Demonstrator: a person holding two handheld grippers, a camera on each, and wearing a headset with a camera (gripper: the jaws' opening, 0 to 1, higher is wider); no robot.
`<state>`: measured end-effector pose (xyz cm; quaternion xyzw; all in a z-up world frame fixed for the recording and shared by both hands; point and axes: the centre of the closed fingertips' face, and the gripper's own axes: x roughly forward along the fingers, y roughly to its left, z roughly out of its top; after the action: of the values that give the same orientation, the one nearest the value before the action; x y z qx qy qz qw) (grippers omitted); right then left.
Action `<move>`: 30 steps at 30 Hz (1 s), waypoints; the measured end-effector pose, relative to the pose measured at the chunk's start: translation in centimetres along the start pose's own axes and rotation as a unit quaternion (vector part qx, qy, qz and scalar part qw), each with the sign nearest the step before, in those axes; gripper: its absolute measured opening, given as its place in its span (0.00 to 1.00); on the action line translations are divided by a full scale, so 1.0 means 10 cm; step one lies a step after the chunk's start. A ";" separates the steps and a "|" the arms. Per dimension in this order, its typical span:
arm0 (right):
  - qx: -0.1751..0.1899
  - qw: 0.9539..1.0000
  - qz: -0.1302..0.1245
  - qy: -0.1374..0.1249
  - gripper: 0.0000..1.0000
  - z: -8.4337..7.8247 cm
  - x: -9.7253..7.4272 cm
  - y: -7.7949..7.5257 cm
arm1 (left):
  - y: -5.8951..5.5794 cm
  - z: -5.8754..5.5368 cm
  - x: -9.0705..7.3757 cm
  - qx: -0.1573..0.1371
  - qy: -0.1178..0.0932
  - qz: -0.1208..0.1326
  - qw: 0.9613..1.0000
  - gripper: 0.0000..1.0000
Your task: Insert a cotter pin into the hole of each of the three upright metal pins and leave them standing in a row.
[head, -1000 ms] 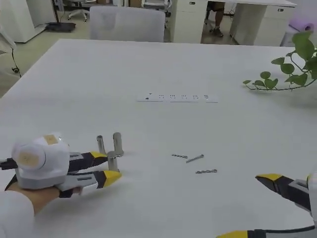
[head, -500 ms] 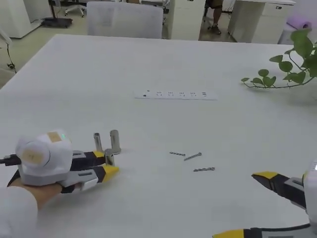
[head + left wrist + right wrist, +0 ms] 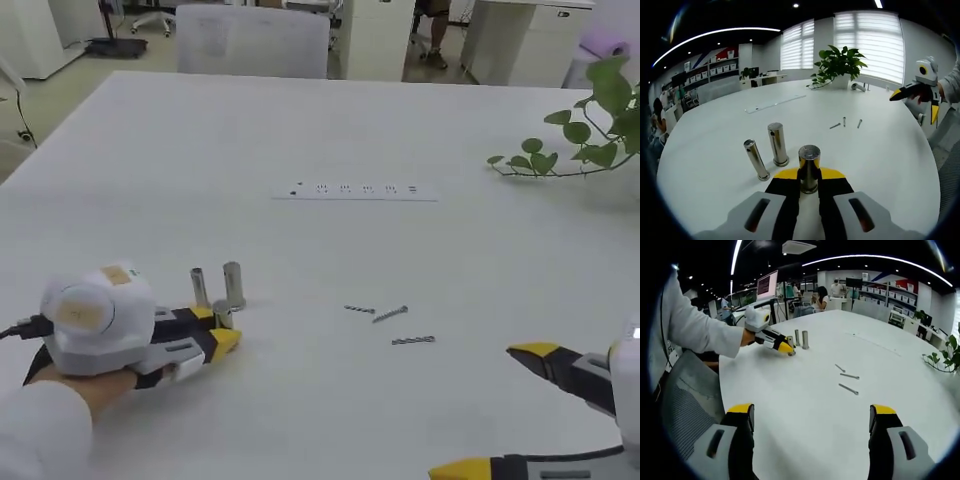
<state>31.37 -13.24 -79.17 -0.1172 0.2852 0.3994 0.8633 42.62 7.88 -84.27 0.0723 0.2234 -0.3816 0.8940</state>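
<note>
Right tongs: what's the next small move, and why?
Likely reach the right tongs toward the nearest cotter pin and close on it. They hang open, holding nothing, it lies loose on the table, and the left tongs flank the front metal pin.

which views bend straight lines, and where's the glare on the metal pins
left gripper view: fisheye bows the table edge, highlights streak the metal pins, window blinds blown out; right gripper view: ceiling light strips curve, cotter pins tiny; head view: lines straight, light soft, shadows faint
</note>
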 end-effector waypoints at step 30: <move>-0.001 0.999 0.015 -0.029 0.97 0.07 0.03 0.07 | -0.57 -0.04 -0.30 -0.016 0.007 0.072 0.997 0.10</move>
<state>31.26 -12.27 -78.74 -0.1022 0.2617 0.4158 0.8650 36.65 5.97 -83.01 0.0771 0.2301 -0.3118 0.9187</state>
